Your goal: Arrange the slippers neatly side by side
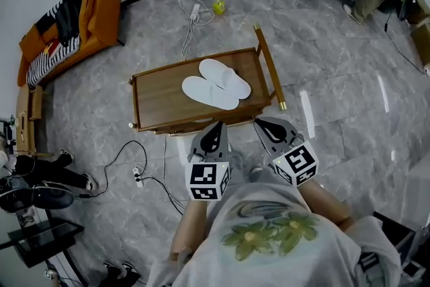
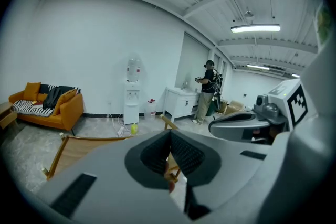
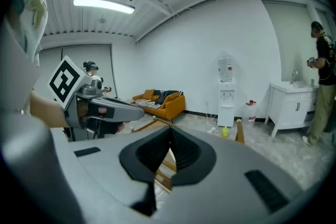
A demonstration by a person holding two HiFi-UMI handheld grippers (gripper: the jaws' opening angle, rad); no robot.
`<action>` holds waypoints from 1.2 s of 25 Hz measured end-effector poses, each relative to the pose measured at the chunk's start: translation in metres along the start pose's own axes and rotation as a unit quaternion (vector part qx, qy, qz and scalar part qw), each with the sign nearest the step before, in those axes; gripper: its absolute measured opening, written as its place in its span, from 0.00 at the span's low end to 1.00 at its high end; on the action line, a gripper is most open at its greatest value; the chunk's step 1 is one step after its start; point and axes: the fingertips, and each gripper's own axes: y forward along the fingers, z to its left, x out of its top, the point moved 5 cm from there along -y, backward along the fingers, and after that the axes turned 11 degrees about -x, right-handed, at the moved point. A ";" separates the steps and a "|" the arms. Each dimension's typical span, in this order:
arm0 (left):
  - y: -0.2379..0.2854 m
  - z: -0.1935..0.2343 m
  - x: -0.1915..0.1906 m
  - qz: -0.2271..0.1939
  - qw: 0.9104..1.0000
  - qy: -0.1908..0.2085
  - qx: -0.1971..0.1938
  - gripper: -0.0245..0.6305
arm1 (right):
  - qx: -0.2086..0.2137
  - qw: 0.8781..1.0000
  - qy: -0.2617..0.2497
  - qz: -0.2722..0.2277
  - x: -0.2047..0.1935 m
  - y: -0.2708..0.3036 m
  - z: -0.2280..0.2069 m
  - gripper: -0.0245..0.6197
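Claws both closed tight with nothing between them: left claw (image 1: 213, 127) and right claw (image 1: 266, 123) hang close to your body, short of the tabletop's (image 1: 160, 99) near edge. Slippers (image 1: 215, 85) lie on the tabletop, parallel and touching, one set slightly ahead of the other. Judgement: the pairing looks essentially done; at most you might even up their ends.

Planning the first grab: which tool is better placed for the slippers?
Probably left: the left tool points straight at the nearer slipper, while the right tool sits off by the table's front corner. Both are shut and empty.
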 end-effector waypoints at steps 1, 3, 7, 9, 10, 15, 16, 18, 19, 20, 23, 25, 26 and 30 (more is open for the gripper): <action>0.003 0.008 0.001 0.004 1.000 0.001 -0.003 0.06 | -0.006 1.000 0.000 0.001 0.003 0.007 -0.002 0.05; 0.008 0.023 0.002 0.011 1.000 0.002 -0.008 0.06 | -0.016 1.000 0.003 0.004 0.006 0.019 -0.005 0.05; 0.017 0.048 0.004 0.021 1.000 0.000 -0.024 0.06 | -0.031 0.999 0.008 0.017 0.007 0.042 -0.006 0.05; 0.022 0.060 0.004 0.027 0.999 0.002 -0.033 0.06 | -0.038 0.999 0.012 0.026 0.007 0.054 -0.005 0.05; 0.024 0.065 0.004 0.031 0.999 0.003 -0.039 0.06 | -0.040 0.999 0.016 0.030 0.008 0.060 -0.004 0.05; 0.031 0.090 0.004 0.044 0.997 0.008 -0.061 0.06 | -0.049 0.998 0.029 0.040 0.009 0.086 0.000 0.08; 0.032 0.094 0.005 0.046 0.997 0.009 -0.067 0.06 | -0.051 0.997 0.031 0.041 0.009 0.091 0.001 0.09; 0.036 0.101 0.006 0.051 0.996 0.012 -0.077 0.06 | -0.052 0.997 0.033 0.043 0.010 0.099 0.002 0.12; 0.039 0.103 0.006 0.054 0.995 0.015 -0.080 0.06 | -0.052 0.997 0.034 0.046 0.010 0.103 0.002 0.14; 0.042 0.105 0.006 0.057 0.995 0.019 -0.083 0.06 | -0.050 0.997 0.034 0.049 0.009 0.106 0.002 0.17; 0.050 0.109 0.005 0.064 0.994 0.027 -0.086 0.06 | -0.043 0.997 0.032 0.062 0.005 0.116 0.002 0.26; 0.055 0.112 0.004 0.069 0.994 0.026 -0.086 0.06 | -0.035 0.997 0.029 0.069 0.003 0.123 0.001 0.29; 0.058 0.115 0.003 0.071 0.994 0.024 -0.084 0.06 | -0.031 0.997 0.027 0.071 0.003 0.126 -0.001 0.31; 0.069 0.122 0.001 0.079 0.994 0.022 -0.076 0.06 | -0.017 0.996 0.024 0.080 0.001 0.142 -0.010 0.33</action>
